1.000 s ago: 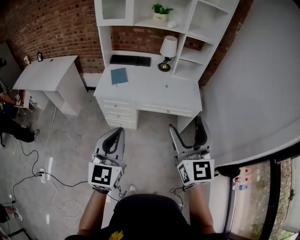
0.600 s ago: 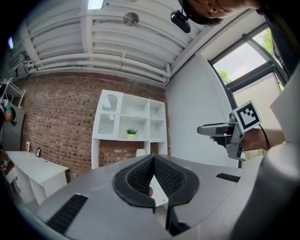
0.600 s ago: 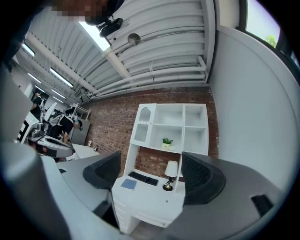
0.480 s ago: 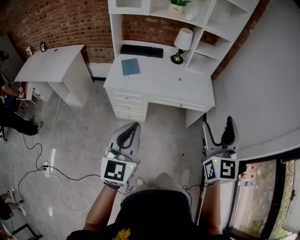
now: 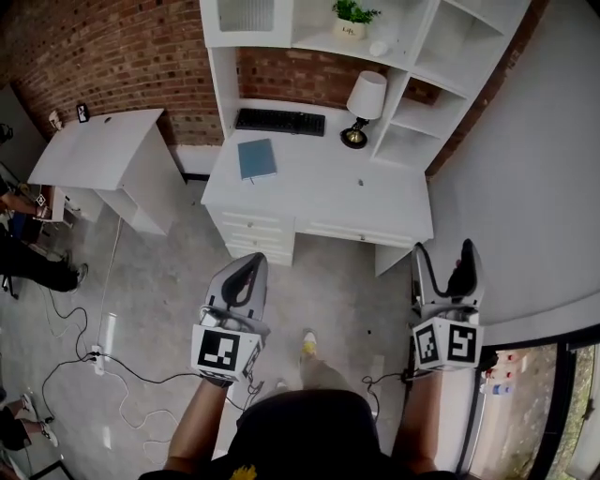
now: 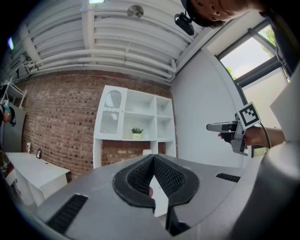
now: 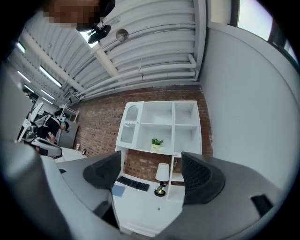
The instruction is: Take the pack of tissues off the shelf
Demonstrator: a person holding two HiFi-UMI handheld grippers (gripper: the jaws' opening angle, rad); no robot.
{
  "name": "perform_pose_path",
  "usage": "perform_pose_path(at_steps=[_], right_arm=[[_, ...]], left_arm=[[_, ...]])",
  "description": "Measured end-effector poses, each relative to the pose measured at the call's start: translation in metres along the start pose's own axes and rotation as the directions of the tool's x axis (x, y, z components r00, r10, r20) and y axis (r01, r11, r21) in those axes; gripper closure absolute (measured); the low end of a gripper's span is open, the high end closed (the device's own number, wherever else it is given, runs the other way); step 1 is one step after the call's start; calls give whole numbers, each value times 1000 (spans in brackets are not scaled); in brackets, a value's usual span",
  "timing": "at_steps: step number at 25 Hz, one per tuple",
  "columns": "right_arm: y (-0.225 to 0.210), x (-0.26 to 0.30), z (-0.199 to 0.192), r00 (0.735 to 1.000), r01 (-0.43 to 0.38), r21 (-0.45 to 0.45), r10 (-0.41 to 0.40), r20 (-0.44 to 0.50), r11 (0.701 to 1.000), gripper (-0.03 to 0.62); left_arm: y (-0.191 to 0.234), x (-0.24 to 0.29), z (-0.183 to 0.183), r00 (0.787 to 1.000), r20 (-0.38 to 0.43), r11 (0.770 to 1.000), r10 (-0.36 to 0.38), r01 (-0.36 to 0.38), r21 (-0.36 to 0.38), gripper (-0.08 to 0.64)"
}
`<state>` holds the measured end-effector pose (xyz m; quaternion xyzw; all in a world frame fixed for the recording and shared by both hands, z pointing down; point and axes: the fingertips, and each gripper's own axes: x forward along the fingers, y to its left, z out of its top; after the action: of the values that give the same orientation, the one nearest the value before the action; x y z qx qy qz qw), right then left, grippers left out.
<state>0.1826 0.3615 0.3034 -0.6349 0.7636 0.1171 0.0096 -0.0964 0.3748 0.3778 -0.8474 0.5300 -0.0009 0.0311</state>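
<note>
A small white object that may be the pack of tissues [image 5: 378,47] lies on a shelf of the white shelf unit [image 5: 412,56], just right of a potted plant [image 5: 353,15]; it is too small to identify for sure. Both grippers hang over the floor in front of the desk [image 5: 319,192], far from the shelf. My left gripper [image 5: 254,262] is shut with nothing in it; in the left gripper view [image 6: 153,158] its pads meet at the tip. My right gripper [image 5: 445,255] stands open and empty, and the right gripper view [image 7: 151,164] frames the shelf unit [image 7: 161,126] between its jaws.
On the desk are a black keyboard [image 5: 279,122], a blue notebook [image 5: 256,157] and a lamp [image 5: 363,101]. A second white desk [image 5: 98,150] stands at the left. Cables [image 5: 103,361] trail over the floor. A grey wall [image 5: 525,178] runs along the right.
The view has shifted as the person moved. My right gripper has swung out to the right and lower in the picture; the left one stayed shut and kept about the same place.
</note>
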Motion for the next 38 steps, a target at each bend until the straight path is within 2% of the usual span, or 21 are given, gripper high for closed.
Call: perform_pose_path(at_steps=[4, 11, 16, 21, 32, 38], right_arm=[[-7, 35, 0, 999, -33, 11, 33, 16, 999, 235], [-52, 86, -11, 999, -33, 67, 31, 38, 997, 235], [-87, 117, -21, 999, -32, 101, 28, 43, 994, 235], [-104, 141, -35, 998, -63, 124, 58, 38, 990, 235], [-105, 195, -51, 993, -114, 136, 113, 21, 984, 235], [-109, 227, -54, 997, -79, 94, 78, 18, 992, 236]], left_arm=[[10, 33, 14, 1000, 4, 999, 21, -21, 37, 555], [13, 96, 23, 999, -7, 997, 43, -43, 65, 555], [16, 129, 23, 997, -30, 994, 72, -70, 84, 555], [22, 154, 18, 993, -52, 989, 108, -102, 107, 555], [29, 210, 19, 994, -68, 990, 86, -78, 115, 555], [50, 254, 10, 998, -47, 994, 34, -29, 102, 555]])
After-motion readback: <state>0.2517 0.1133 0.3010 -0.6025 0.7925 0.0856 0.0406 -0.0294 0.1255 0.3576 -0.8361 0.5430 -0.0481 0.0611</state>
